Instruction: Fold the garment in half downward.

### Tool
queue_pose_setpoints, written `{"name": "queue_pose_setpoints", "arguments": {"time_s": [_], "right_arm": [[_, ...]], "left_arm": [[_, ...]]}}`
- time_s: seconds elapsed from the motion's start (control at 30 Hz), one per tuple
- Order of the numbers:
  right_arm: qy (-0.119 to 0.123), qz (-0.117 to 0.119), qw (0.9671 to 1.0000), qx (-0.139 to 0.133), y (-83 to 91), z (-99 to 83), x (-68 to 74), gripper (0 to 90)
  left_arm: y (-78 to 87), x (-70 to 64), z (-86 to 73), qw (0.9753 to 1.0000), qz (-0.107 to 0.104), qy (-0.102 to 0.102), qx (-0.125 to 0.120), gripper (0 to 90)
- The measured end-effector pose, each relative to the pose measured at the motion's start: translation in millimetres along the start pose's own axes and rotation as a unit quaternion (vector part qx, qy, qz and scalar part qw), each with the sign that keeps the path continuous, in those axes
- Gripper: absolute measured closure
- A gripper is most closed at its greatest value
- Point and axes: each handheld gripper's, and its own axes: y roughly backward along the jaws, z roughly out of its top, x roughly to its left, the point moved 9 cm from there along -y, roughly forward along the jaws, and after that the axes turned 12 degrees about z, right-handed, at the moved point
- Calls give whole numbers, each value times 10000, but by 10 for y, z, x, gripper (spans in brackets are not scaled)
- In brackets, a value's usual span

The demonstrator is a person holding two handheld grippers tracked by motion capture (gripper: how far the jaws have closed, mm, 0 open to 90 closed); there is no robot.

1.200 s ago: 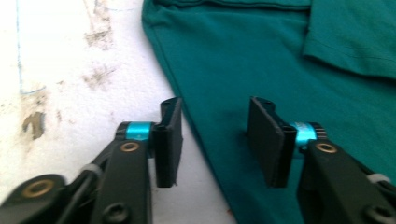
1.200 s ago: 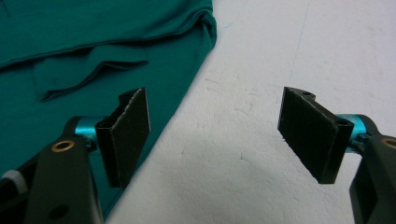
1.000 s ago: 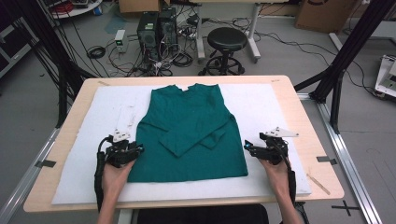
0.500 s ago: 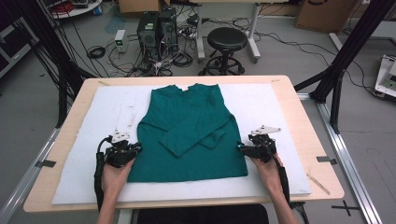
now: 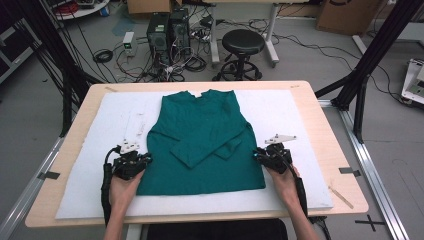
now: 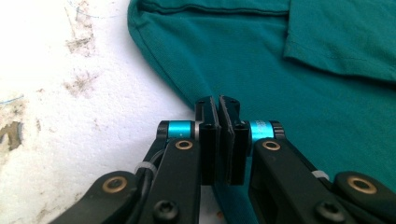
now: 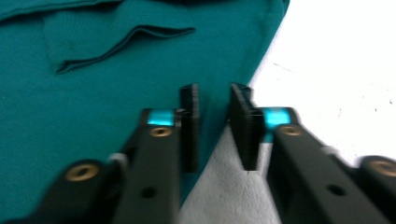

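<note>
1. Nearest the person, both hands sit low at the shirt [image 5: 202, 145], one at each side edge, just above its hem.
2. Left gripper [image 6: 218, 103]: jaws nearly together, pressed on the shirt's left side edge. A sliver of gap shows between the pads, with the teal cloth running into it, so I judge the edge pinched.
3. Right gripper [image 7: 212, 100]: jaws a narrow way apart, straddling the shirt's right side edge. Teal cloth lies under the left jaw and white pad [image 7: 336, 70] under the right one. Nothing is clamped yet; the view is blurred.
4. The shirt lies flat in the middle of the pad, collar at the far end, hem toward the person.
5. Progress, as I read it: both sleeves are already folded in and crossed over the shirt's front, so the sleeve step looks done.
6. What's left: closing the right side's grip, then carrying the lower half up over the shirt's chest. The body fold has not begun.
7. Beyond the shirt's collar, the table [image 5: 300, 90] ends.
</note>
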Motion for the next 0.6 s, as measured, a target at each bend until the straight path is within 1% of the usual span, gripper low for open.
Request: {"name": "queue_pose_setpoints", "arguments": {"time_s": [0.07, 0.1, 0.2, 0.27, 0.3, 0.37, 0.43, 0.53, 0.6], "right_arm": [[-13, 69, 10000, 8, 0, -3, 6, 873], [11, 83, 10000, 6, -2, -1, 11, 879], [33, 81, 10000, 14, 3, -5, 17, 887], [4, 104, 9999, -4, 16, -16, 23, 889], [-26, 138, 9999, -3, 27, -27, 32, 890], [-47, 205, 9998, -16, 50, -49, 39, 890], [-63, 277, 9996, -11, 76, -71, 49, 891], [-131, 439, 9989, -67, 124, -111, 83, 890], [-123, 521, 9985, -93, 166, -146, 103, 890]], "left_arm": [[3, -6, -1, 10000, 2, -6, -6, 871], [4, -7, -1, 10000, 8, -16, -12, 872], [17, -11, -6, 10000, -59, -26, 5, 872], [35, -2, -16, 9999, -88, -31, 40, 873], [44, -4, -19, 9999, -117, -6, 54, 873], [63, 1, -32, 9998, -163, -53, 84, 873], [87, -6, -40, 9997, -229, -24, 94, 873], [149, -25, -59, 9994, -338, -4, 43, 873], [202, -34, -85, 9992, -409, -40, 10, 873]]}}
